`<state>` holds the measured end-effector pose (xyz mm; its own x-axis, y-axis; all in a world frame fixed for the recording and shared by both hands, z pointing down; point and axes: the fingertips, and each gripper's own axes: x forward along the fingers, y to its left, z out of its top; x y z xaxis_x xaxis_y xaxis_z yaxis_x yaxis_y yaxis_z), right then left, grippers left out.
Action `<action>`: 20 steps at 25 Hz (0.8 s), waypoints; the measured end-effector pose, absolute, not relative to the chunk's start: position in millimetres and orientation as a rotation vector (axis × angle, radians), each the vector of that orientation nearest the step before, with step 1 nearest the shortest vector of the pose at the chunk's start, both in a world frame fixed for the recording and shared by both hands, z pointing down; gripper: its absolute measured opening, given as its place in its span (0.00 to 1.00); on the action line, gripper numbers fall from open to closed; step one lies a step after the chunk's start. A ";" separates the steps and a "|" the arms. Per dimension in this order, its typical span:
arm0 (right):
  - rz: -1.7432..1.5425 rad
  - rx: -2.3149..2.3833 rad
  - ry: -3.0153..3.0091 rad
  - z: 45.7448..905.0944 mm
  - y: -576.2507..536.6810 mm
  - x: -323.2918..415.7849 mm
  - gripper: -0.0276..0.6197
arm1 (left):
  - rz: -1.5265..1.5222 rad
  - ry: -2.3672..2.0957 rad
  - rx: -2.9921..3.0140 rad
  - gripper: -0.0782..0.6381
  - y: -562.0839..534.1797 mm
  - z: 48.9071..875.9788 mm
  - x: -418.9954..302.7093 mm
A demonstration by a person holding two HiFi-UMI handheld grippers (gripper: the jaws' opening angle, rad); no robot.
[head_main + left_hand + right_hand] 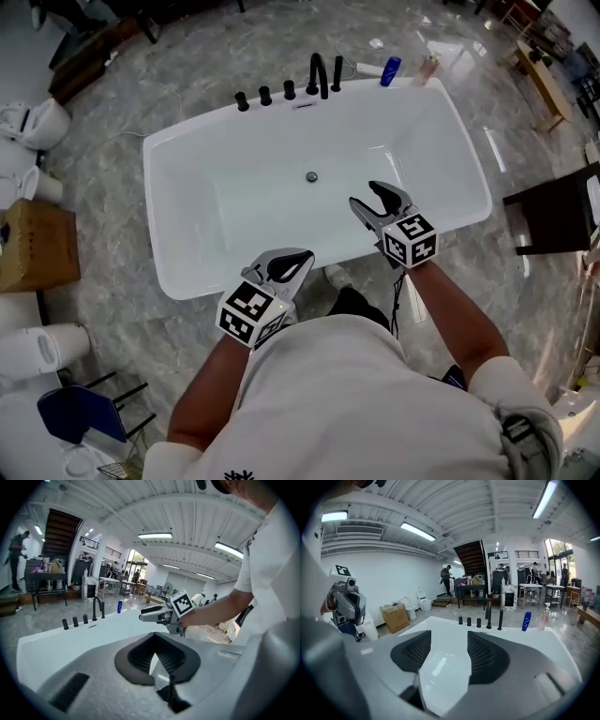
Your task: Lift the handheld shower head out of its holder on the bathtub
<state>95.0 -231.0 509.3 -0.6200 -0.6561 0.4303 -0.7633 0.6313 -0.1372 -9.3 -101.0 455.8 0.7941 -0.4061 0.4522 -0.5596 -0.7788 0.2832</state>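
Note:
The white bathtub lies before me, with black fittings on its far rim. The handheld shower head stands upright as a thin black stick in its holder, just right of the arched faucet. Three black knobs stand to the left of the faucet. My right gripper hangs open and empty over the tub's near right part, far short of the shower head. My left gripper is over the near rim, its fingertips together with nothing between them. The shower head also shows far off in the left gripper view.
A blue bottle and a clear bottle stand on the tub's far right corner. A cardboard box and toilets are on the floor at left. A dark table is at right.

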 end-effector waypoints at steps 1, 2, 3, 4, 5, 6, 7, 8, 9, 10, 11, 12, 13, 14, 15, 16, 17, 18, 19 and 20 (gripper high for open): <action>0.434 1.114 -2.519 511.5 -247.1 99.3 0.44 | 0.515 -0.754 2.561 0.12 -113.1 456.0 -4.0; 0.428 1.093 -2.523 514.3 -263.4 104.3 0.44 | 0.513 -0.776 2.547 0.12 -125.1 456.7 2.9; 0.424 1.076 -2.526 517.7 -280.2 110.1 0.44 | 0.514 -0.794 2.534 0.12 -137.2 457.9 10.9; 0.420 1.063 -2.529 521.4 -297.7 116.1 0.44 | 0.517 -0.809 2.523 0.12 -149.2 459.3 19.5; 0.418 1.053 -2.531 525.5 -315.3 121.8 0.43 | 0.524 -0.821 2.514 0.12 -160.7 460.7 28.0; 0.416 1.044 -2.531 530.4 -332.6 127.0 0.43 | 0.535 -0.829 2.507 0.12 -171.1 462.3 36.5; 0.413 1.033 -2.529 536.3 -349.3 131.8 0.43 | 0.548 -0.837 2.502 0.12 -180.6 464.2 44.9; 0.410 1.022 -2.527 543.0 -365.4 136.5 0.43 | 0.562 -0.844 2.499 0.12 -189.2 466.0 53.1; 0.405 1.013 -2.523 550.1 -381.1 140.8 0.43 | 0.573 -0.849 2.496 0.12 -197.1 467.6 60.7; 0.400 1.007 -2.518 557.2 -396.4 144.7 0.43 | 0.579 -0.853 2.493 0.12 -204.5 469.1 67.3; 0.398 1.003 -2.513 564.3 -411.5 148.0 0.43 | 0.583 -0.858 2.487 0.12 -211.5 470.8 72.6; 0.398 1.001 -2.508 571.5 -426.4 150.8 0.42 | 0.587 -0.865 2.479 0.12 -218.1 473.1 76.9; 0.399 0.999 -2.503 579.2 -441.3 153.7 0.42 | 0.590 -0.875 2.468 0.12 -224.5 475.5 80.9; 0.399 0.998 -2.495 587.3 -456.2 157.2 0.42 | 0.591 -0.885 2.456 0.12 -230.6 478.0 85.3; 0.400 1.001 -2.486 595.9 -471.5 161.4 0.42 | 0.589 -0.894 2.445 0.12 -236.3 480.8 89.5; 0.404 1.010 -2.475 604.9 -487.3 166.0 0.42 | 0.587 -0.900 2.434 0.12 -241.9 483.9 93.3; 0.414 1.023 -2.466 613.9 -503.4 169.9 0.42 | 0.587 -0.905 2.424 0.12 -247.2 487.1 96.0; 0.429 1.038 -2.459 622.8 -519.1 172.3 0.42 | 0.588 -0.911 2.413 0.12 -251.9 490.4 97.4; 0.448 1.053 -2.455 631.5 -534.3 172.7 0.42 | 0.592 -0.918 2.402 0.12 -256.0 493.6 97.8; 0.467 1.067 -2.453 639.7 -549.6 172.3 0.41 | 0.598 -0.924 2.392 0.12 -260.0 496.9 97.9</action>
